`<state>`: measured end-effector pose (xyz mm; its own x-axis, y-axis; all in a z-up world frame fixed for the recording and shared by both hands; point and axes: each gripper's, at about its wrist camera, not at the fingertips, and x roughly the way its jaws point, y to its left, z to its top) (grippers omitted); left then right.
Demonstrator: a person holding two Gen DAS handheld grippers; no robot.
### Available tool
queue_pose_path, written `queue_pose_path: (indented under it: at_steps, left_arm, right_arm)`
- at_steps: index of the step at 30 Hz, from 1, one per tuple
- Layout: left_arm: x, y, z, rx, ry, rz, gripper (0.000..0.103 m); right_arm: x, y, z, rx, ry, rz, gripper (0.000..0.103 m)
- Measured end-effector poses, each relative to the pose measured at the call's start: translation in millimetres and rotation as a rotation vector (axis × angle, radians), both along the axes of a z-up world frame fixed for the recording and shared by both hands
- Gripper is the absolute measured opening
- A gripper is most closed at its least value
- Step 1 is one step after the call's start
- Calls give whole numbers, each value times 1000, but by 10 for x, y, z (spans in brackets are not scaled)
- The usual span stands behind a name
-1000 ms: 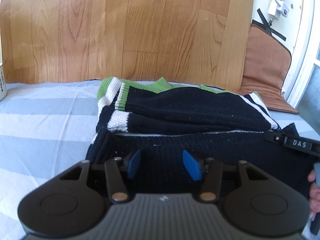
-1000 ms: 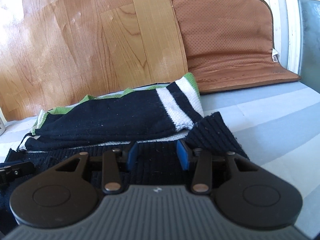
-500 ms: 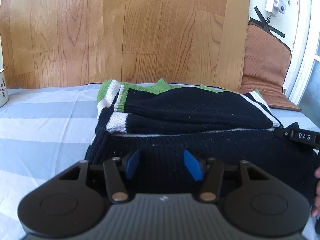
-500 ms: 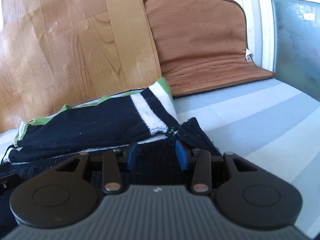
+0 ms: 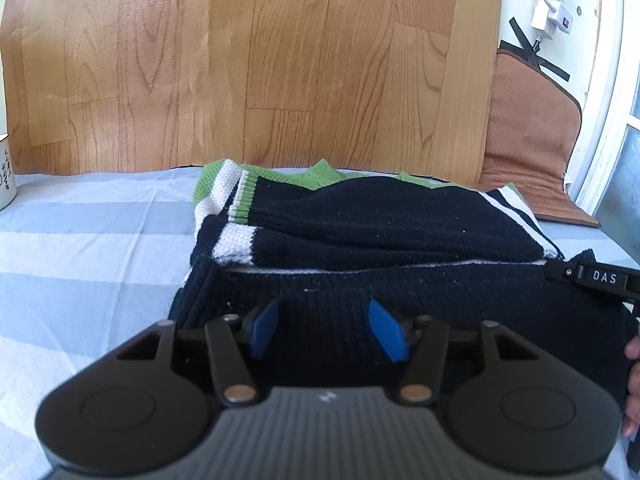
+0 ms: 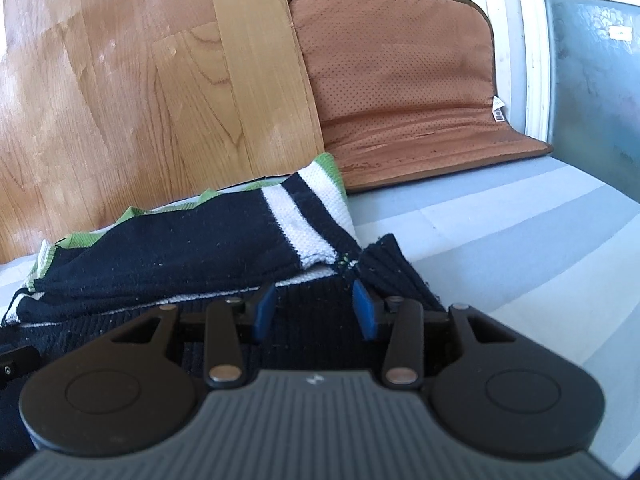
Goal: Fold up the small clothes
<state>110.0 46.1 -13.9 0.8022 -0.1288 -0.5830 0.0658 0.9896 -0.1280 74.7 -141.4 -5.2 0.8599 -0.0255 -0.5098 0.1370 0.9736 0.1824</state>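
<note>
Sweater [image 5: 360, 232] hem sits between both half-open grippers, left gripper [image 5: 325, 330] just widening, right gripper [image 6: 314, 310] unclamped: apparently positioned for the fold.

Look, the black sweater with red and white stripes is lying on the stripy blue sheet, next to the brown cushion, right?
Almost. The stripes on the sweater are green and white, not red and white; the left wrist view shows the green cuffs clearly. The rest holds: it lies on the stripy blue sheet, with the brown cushion beside it.
</note>
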Motion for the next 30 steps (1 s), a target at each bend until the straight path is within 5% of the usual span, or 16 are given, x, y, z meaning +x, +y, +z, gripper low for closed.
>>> queue_pose_path:
  at_steps: [30]
  left_arm:
    - [15,-19,-16,18,0,-7,57]
  right_arm:
    - [-22,-55,-8,66,-14,13,51]
